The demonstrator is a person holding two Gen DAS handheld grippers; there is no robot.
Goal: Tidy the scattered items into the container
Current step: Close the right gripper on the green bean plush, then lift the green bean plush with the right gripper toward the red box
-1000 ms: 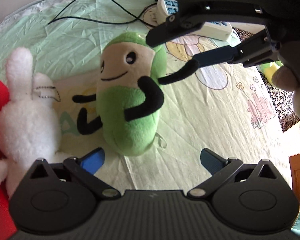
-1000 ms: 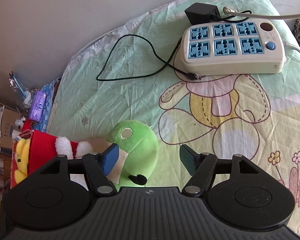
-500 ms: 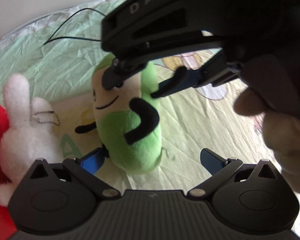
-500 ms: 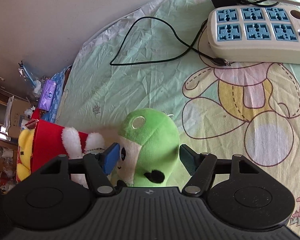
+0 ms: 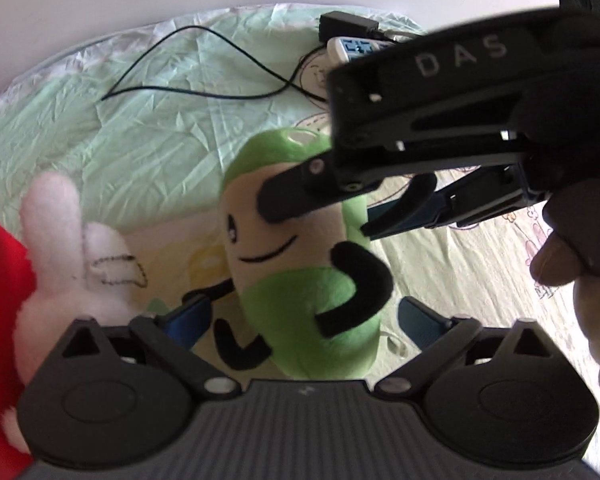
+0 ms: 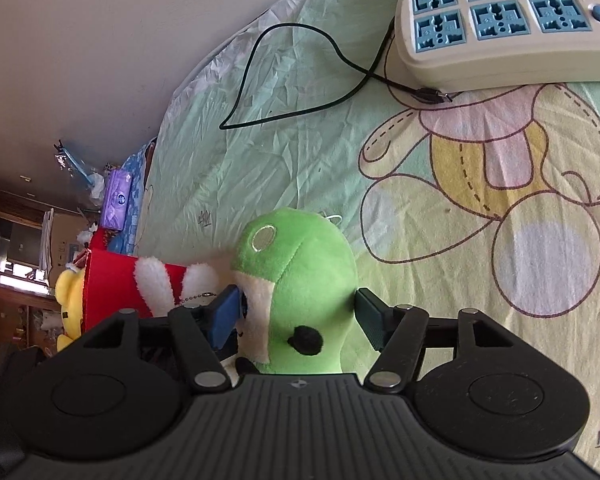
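while both tongs close, green plush [image 5: 300, 280] sits btwn left tongs [image 5: 304, 320] & right tongs [image 6: 296, 320].

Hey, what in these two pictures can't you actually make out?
- Red container: its opening is cut off by the left wrist view's edge and faces away in the right wrist view.
- Green plush toy: the right gripper covers its top.
- Yellow toy: mostly behind the container.

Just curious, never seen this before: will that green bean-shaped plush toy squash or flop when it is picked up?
The green bean-shaped plush toy looks soft and stuffed, so it will probably squash and feel light. Its thin black felt limbs will likely dangle.
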